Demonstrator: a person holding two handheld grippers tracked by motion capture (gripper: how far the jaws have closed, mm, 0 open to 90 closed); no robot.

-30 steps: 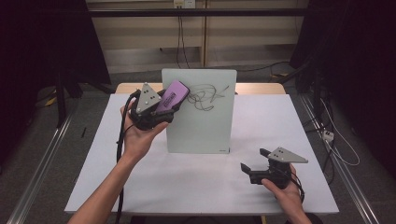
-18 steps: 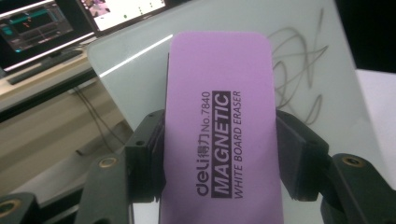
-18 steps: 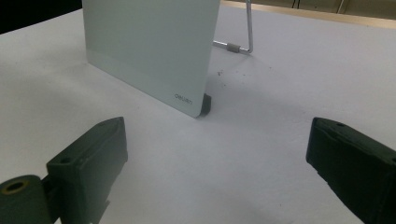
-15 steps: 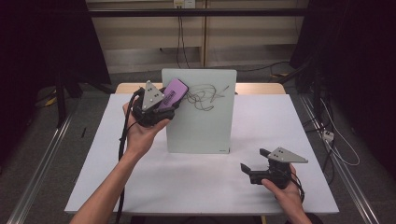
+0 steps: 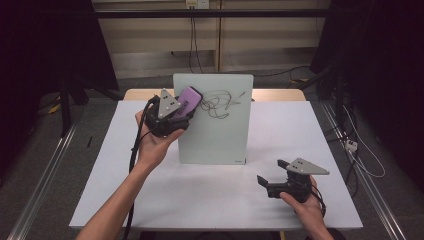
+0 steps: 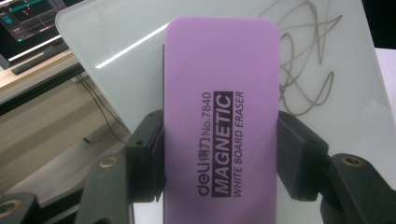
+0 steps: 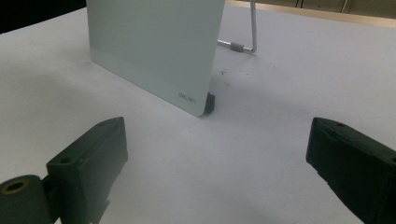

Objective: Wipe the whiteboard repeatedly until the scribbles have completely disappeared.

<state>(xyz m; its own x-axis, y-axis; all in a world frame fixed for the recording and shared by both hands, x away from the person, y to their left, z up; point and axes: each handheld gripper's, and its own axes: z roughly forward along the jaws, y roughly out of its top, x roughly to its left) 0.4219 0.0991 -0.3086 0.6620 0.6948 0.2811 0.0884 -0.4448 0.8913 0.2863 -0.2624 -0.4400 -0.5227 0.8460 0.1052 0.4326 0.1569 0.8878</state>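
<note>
Clamping a purple eraser [image 5: 188, 99] by its long sides, the left gripper [image 5: 176, 112] is raised off the table at the upper left corner of the whiteboard [image 5: 215, 135], w/ the person's left hand [image 5: 152, 142] wrapped around its body from below. In the left gripper view the eraser [image 6: 219, 116] stands upright between the two black jaws, both pads pressed tight on its edges, printed side facing the camera w/ "MAGNETIC WHITE BOARD ERASER" running up it. Its top end sits over the board's [image 6: 336, 121] upper left area, just beside the scribble [image 6: 299, 60]; can't tell from these views if the felt side actually touches the glass. Scribble [image 5: 222, 102] is a loose tangle of dark pen loops across the board's top, right of the eraser. Board stands near upright at the middle of the white table [image 5: 125, 200], propped from behind by a wire stand [image 7: 245, 32] seen in the right gripper view, w/ a small grey foot [image 7: 210, 101] at its lower corner. Right gripper [image 5: 272, 172] rests low near the table's front right, well apart from the board, held by the right hand [image 5: 305, 205]; its jaws stand wide apart w/ nothing between them, pointing toward the board's [image 7: 154, 46] lower right corner.
</note>
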